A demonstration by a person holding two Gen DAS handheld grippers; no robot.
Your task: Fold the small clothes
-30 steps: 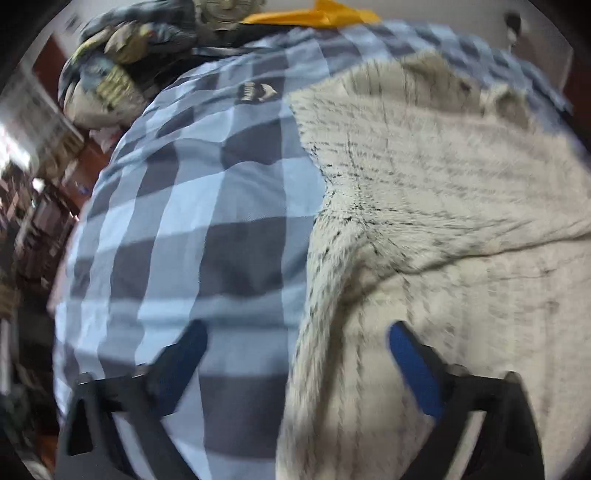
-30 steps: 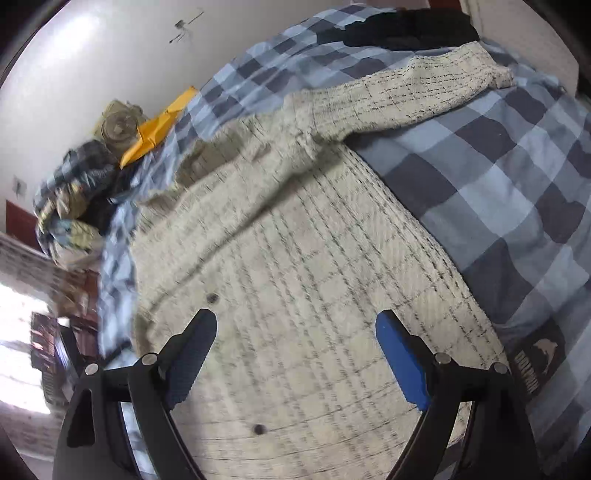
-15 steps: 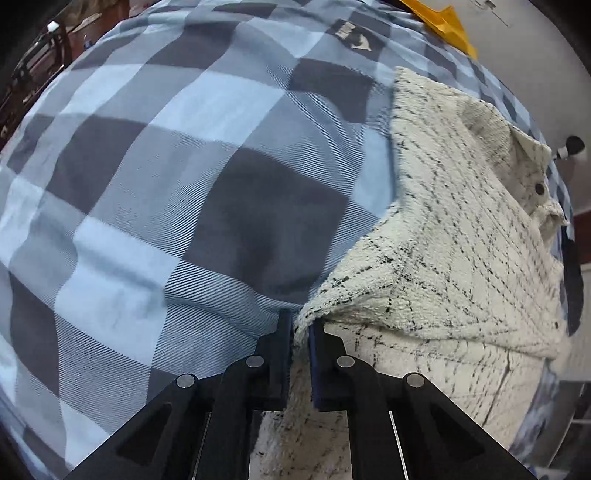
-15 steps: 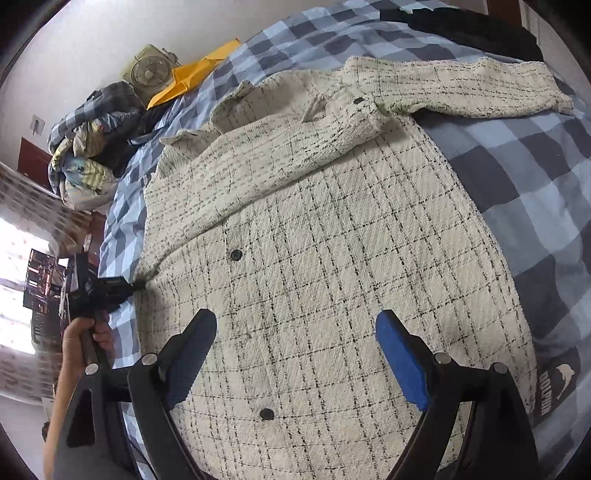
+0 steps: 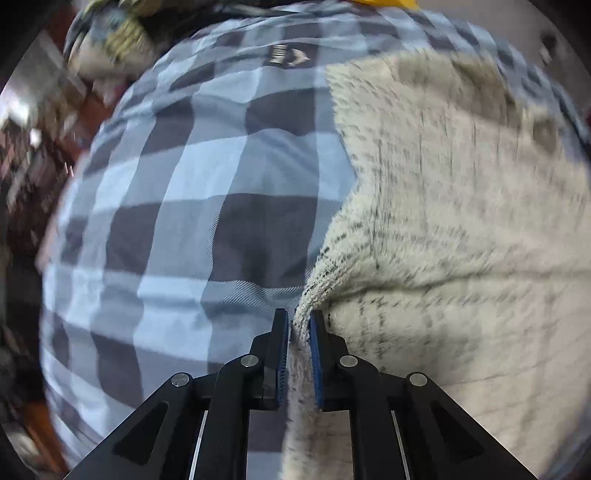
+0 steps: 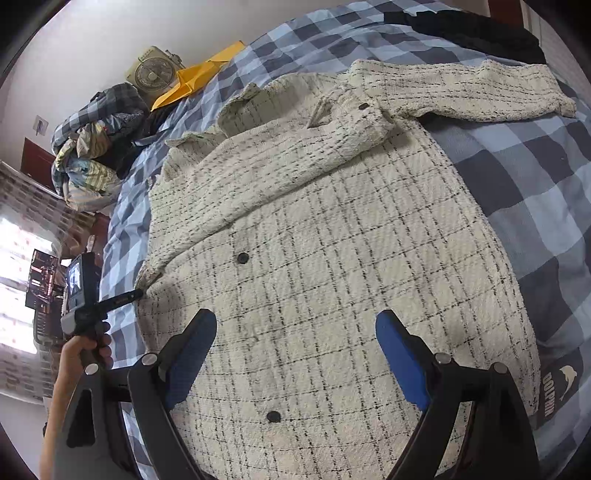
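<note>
While the cream tweed jacket (image 6: pixel 332 266) is lying spread across the blue checked bedspread (image 6: pixel 546 177), the left gripper (image 5: pixel 297 325) is pinching a fold of its left edge between blue pads that are nearly pressed together, though the jaws are easing open very slightly. In the left wrist view the pinched edge is rising in a small peak right at the fingertips, with the jacket's body stretching away to the right and far side and bare bedspread lying to the left; much of that picture is blurring. In the right wrist view the same gripper is showing at the near left, held by a hand (image 6: pixel 86 350), its fingers meeting the jacket's left edge where one sleeve, folded across the chest, is ending.

The right gripper (image 6: pixel 295 350) is hovering over the near part of the jacket with its jaws spread wide and nothing between the pads; whether its fingertips are touching the cloth I cannot tell. Two dark buttons (image 6: pixel 242 257) are lying between and beyond those fingers, one just past them and one nearer the camera. The other sleeve is reaching out to the far right over the bedspread, beside a dark garment (image 6: pixel 476 33) at the far edge. A heap of clothes (image 6: pixel 96 147), a small fan (image 6: pixel 151 75) and a yellow envelope (image 6: pixel 195 79) are sitting at the far left, well apart from both grippers.
</note>
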